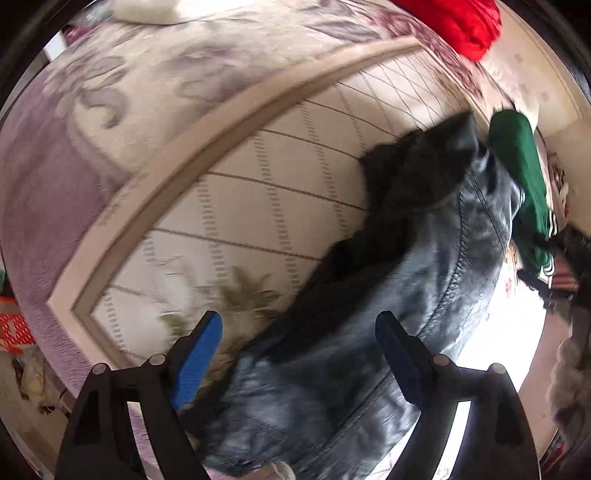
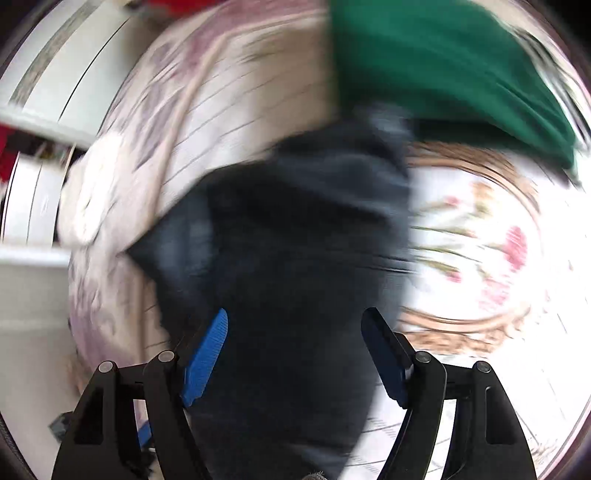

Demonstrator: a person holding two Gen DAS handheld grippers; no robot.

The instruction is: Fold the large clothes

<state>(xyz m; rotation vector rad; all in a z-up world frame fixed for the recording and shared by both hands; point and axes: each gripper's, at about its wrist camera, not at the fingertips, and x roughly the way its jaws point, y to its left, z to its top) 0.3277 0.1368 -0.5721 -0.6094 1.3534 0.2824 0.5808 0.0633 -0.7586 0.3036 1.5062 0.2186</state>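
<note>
A dark washed-denim garment (image 1: 413, 280) lies rumpled on a patterned bedspread (image 1: 258, 192), with a black fabric part (image 1: 402, 184) on its far left side. My left gripper (image 1: 299, 332) is open above its near end, blue pads apart and empty. In the blurred right wrist view the same dark garment (image 2: 295, 258) fills the middle. My right gripper (image 2: 295, 332) is open over it, holding nothing.
A green garment with white stripes (image 1: 524, 177) lies beside the denim, also in the right wrist view (image 2: 443, 62). A red cloth (image 1: 458, 22) sits at the far edge. White furniture (image 2: 33, 110) stands left of the bed.
</note>
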